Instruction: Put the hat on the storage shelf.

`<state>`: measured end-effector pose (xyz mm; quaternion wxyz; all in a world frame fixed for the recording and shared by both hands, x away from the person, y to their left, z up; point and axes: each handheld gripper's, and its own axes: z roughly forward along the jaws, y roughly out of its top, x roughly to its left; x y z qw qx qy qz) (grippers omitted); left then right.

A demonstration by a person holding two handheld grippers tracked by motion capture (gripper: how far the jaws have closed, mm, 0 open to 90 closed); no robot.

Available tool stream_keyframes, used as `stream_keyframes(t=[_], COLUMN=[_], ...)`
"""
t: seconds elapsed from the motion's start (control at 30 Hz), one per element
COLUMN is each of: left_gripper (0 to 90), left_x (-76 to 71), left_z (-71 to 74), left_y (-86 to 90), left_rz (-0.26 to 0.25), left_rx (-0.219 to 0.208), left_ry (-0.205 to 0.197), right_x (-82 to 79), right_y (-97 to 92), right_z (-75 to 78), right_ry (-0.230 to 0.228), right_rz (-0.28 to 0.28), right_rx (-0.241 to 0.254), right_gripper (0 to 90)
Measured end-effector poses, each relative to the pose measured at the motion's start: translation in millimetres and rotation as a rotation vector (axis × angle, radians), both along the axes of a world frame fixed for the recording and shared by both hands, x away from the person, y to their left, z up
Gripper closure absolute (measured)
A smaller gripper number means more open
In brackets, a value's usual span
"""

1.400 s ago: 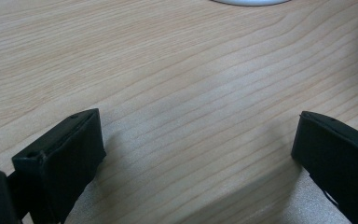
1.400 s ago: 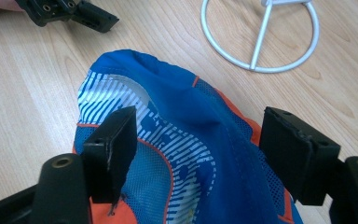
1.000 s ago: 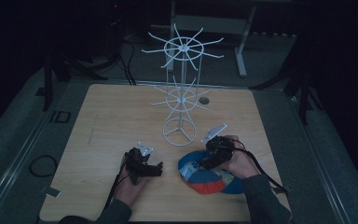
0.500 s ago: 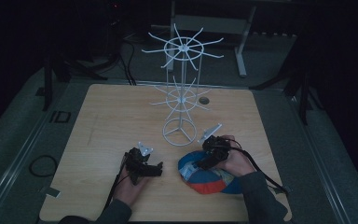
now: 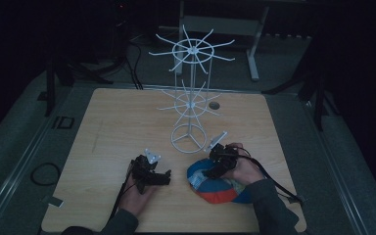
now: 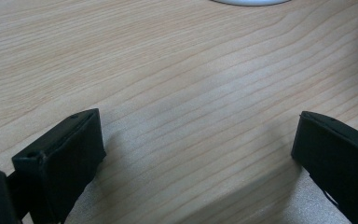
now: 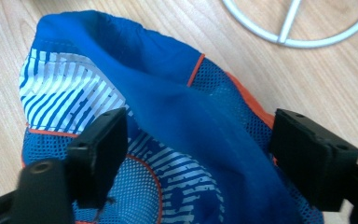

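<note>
right tongs [image 7: 196, 154]: spread over blue cap [image 7: 168, 121] | left tongs [image 6: 196, 158]: spread, on bench [image 5: 112, 127] | rack [image 5: 191, 98] at 12 o'clock

High view: fixed above person's side, facing forward and down over whole table [image 5: 127, 127] | Left gripper view: close, low over bare wood | Right gripper view: close, looking down on blue cap [image 7: 168, 121] | Shared: white rack base ring [image 7: 298, 28], seen in all three views.
</note>
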<state>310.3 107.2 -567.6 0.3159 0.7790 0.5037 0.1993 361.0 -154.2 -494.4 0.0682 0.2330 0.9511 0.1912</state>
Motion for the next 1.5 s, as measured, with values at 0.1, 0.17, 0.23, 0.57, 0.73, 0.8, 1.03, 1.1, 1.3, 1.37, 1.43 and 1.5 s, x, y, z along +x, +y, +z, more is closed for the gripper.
stream_keyframes(t=[0.1, 0.17, 0.23, 0.57, 0.73, 0.8, 1.03, 1.1, 1.3, 1.37, 1.43, 1.5], left_gripper=[2.6, 2.6, 2.6, 2.6, 2.6, 2.6, 2.6, 2.6, 2.6, 2.6, 2.6, 2.6], left_x=[0.0, 0.0, -0.1, -0.1, -0.1, -0.1, -0.1, -0.1, -0.1, -0.1, -0.1, -0.1], left_z=[0.0, 0.0, -0.1, -0.1, 0.0, 0.0, 0.1, 0.2, 0.3, 0.2, 0.2, 0.4], left_y=[0.0, 0.0, -0.1, -0.2, -0.2, -0.2, -0.1, 0.0, 0.2, 0.1, 0.1, 0.2], left_rz=[0.0, 0.0, 0.001, 0.002, 0.001, 0.001, 0.001, 0.0, -0.002, -0.002, -0.002, -0.003], left_rx=[0.0, 0.0, -0.002, -0.003, -0.002, -0.002, -0.001, -0.001, 0.002, 0.001, 0.001, 0.002], left_ry=[0.0, 0.0, 0.001, 0.0, 0.001, 0.001, 0.002, 0.004, 0.005, 0.004, 0.004, 0.005], right_x=[-1.1, -2.1, -3.6, -10.4, -14.0, -15.1, -18.9, -20.6, -24.6, -26.0, -27.2, -28.7], right_y=[1.1, 1.4, 1.9, 2.1, -5.0, -8.3, -20.4, -23.5, -32.5, -35.5, -38.6, -41.4], right_z=[-1.7, -1.8, -1.1, 0.0, 8.7, 12.0, 22.7, 26.5, 36.3, 39.1, 41.8, 44.5], right_ry=[0.004, -0.004, -0.016, -0.051, -0.061, -0.068, -0.071, -0.073, -0.082, -0.084, -0.087, -0.09], right_rz=[0.011, 0.022, 0.035, 0.09, 0.091, 0.088, 0.068, 0.06, 0.049, 0.044, 0.041, 0.036], right_rx=[-0.023, -0.034, -0.044, -0.046, 0.008, 0.026, 0.107, 0.132, 0.212, 0.234, 0.254, 0.274], right_gripper=[31.6, 39.0, 48.3, 84.0, 86.6, 86.7, 86.9, 86.9, 86.9, 86.9, 86.9, 86.9])
